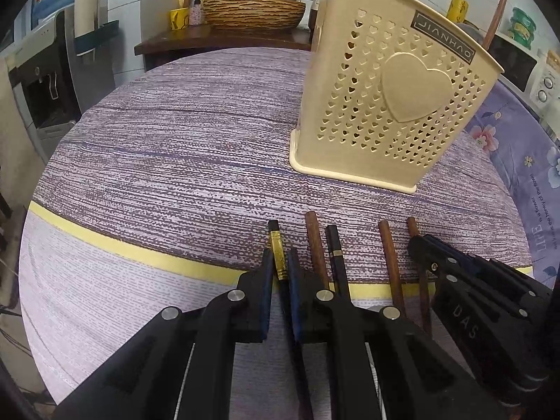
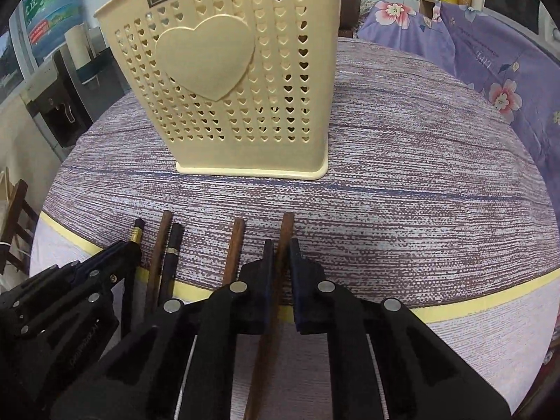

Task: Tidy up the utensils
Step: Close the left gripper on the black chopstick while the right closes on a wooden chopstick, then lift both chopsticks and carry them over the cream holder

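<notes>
A cream utensil holder [image 1: 385, 105] [image 2: 227, 70] with heart-shaped holes stands upright on the round table's purple striped cloth [image 1: 175, 140]. Several chopsticks lie side by side in front of it. My left gripper [image 1: 280, 262] is shut on the leftmost one, a black chopstick with a gold band [image 1: 275, 245] [image 2: 137, 231]. My right gripper [image 2: 280, 255] is shut on the rightmost brown chopstick [image 2: 286, 231] [image 1: 412, 225]. Between them lie a brown chopstick [image 1: 315, 245], a black chopstick [image 1: 336, 255] and another brown chopstick [image 1: 388, 255]. Each view shows the other gripper [image 1: 420, 245] [image 2: 127, 246] from the side.
A woven bowl [image 1: 253, 10] and small bottles sit on a dark sideboard behind the table. A water dispenser [image 1: 38, 80] stands at the left. Flowered purple fabric [image 2: 490, 70] lies beyond the table's right edge. A yellow band [image 1: 140, 250] runs across the cloth near the front.
</notes>
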`<control>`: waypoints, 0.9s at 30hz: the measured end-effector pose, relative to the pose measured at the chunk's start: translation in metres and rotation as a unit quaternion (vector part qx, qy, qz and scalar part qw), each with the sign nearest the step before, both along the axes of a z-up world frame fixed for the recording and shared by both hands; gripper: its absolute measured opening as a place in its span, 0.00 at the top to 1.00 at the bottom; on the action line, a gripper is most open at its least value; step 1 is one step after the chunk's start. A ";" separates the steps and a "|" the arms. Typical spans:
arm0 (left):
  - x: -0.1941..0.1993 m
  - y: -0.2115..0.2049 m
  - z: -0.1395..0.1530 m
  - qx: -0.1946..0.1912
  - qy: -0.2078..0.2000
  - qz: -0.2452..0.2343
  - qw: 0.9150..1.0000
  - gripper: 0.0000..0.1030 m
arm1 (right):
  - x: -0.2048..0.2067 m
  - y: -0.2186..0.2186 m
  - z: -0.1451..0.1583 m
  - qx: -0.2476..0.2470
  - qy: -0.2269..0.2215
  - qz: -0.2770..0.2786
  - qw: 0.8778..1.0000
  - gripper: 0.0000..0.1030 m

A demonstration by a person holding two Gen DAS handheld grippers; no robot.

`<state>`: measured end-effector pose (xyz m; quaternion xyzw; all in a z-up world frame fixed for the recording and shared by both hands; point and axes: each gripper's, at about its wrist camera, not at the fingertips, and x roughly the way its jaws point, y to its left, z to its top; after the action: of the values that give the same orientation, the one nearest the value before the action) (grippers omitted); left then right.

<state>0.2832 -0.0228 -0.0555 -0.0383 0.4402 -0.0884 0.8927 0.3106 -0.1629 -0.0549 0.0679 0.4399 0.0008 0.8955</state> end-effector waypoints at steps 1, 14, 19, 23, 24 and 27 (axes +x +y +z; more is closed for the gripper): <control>0.000 0.001 0.000 -0.004 0.001 0.001 1.000 0.91 | -0.001 -0.002 0.001 0.002 -0.003 -0.001 1.000 0.91; -0.025 0.025 0.054 -0.071 -0.063 0.005 0.995 0.92 | -0.047 -0.037 0.077 0.058 -0.131 0.026 0.989 0.91; -0.043 0.040 0.095 -0.092 -0.115 0.007 0.989 0.92 | -0.074 -0.061 0.117 0.050 -0.185 0.029 0.981 0.92; -0.052 0.053 0.119 -0.094 -0.145 0.014 0.985 0.92 | -0.091 -0.081 0.140 0.053 -0.210 0.022 0.976 0.92; -0.054 0.055 0.125 -0.093 -0.153 0.017 0.984 0.92 | -0.095 -0.086 0.145 0.053 -0.215 0.020 0.975 0.92; -0.058 0.061 0.136 -0.090 -0.169 0.022 0.981 0.92 | -0.102 -0.097 0.156 0.052 -0.229 0.012 0.972 0.92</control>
<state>0.2256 0.0384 0.0800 -0.1124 0.2728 -0.1129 0.9488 0.2083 -0.2603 0.1011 0.1067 0.2233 0.0496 0.9676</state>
